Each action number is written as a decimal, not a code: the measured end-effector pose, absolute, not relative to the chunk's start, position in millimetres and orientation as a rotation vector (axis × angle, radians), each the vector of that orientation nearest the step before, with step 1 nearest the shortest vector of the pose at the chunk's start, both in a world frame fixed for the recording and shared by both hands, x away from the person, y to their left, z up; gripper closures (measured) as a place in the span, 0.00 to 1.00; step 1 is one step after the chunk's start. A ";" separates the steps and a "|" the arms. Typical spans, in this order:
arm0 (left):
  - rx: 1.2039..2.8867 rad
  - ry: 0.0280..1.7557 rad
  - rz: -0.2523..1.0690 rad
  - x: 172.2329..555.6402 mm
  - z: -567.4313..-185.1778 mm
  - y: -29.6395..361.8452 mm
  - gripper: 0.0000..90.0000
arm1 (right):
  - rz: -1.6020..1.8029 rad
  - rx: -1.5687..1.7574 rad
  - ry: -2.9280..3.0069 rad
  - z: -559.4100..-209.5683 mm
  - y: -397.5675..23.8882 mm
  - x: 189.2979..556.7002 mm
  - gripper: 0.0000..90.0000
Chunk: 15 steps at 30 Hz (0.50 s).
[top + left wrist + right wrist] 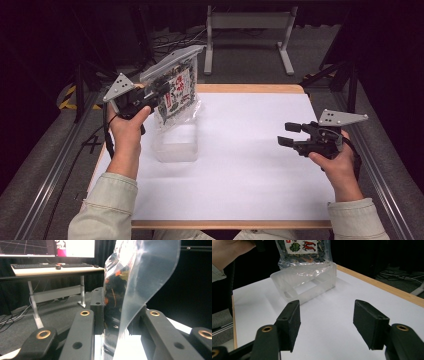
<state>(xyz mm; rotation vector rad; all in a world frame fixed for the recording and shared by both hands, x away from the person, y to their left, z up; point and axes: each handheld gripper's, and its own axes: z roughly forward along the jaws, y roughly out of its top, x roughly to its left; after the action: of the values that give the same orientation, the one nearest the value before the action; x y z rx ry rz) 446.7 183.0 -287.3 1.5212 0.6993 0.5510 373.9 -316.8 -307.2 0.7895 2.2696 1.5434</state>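
My left gripper (159, 90) is shut on a clear plastic bag (176, 92) with a red, black and white printed label, and holds it upright at the table's back left. In the left gripper view the bag's film (125, 290) stands pinched between the two black jaws. The bag's lower edge hangs at the open top of a clear plastic container (175, 145). Whether it touches the container I cannot tell. My right gripper (289, 134) hovers over the table's right side, open, with nothing in it. In the right gripper view the container (307, 282) and the bag (303, 251) lie beyond the right gripper (327, 322).
A white sheet (250, 150) covers the wooden-edged table (250, 88). Behind the table a grey desk frame (247, 30) stands on the floor. A desk with a keyboard (37, 265) and monitors shows in the left gripper view. Rails (380, 185) run along both table sides.
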 end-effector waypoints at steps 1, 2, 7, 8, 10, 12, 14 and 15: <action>1.516 0.701 0.549 446.9 -288.5 183.3 0.80 | 1.543 0.790 2.271 -307.4 -316.6 373.9 0.44; 1.512 0.701 0.552 447.5 -289.7 183.9 0.80 | 1.543 0.788 2.273 -307.5 -316.2 374.0 0.44; 1.511 0.707 0.576 450.9 -296.8 186.3 0.80 | 1.538 0.786 2.286 -308.6 -314.5 374.4 0.43; 1.510 0.710 0.577 451.8 -298.6 187.0 0.80 | 1.540 0.784 2.287 -308.8 -314.4 374.6 0.43; 1.510 0.717 0.570 452.9 -301.6 188.2 0.80 | 1.540 0.784 2.288 -309.0 -314.2 374.8 0.43; 1.506 0.724 0.565 454.1 -305.5 189.3 0.80 | 1.542 0.784 2.289 -309.2 -314.2 374.9 0.43; 1.510 0.725 0.561 454.9 -308.5 190.6 0.80 | 1.543 0.785 2.293 -309.4 -314.1 375.1 0.43; 1.508 0.726 0.559 455.3 -309.9 191.0 0.80 | 1.543 0.787 2.297 -309.5 -314.0 375.2 0.43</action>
<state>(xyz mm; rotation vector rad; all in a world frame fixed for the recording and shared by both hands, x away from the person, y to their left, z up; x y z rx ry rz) 455.3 191.0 -309.9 1.5077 0.7256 0.5591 375.2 -314.0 -309.5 0.7868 2.2971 1.5433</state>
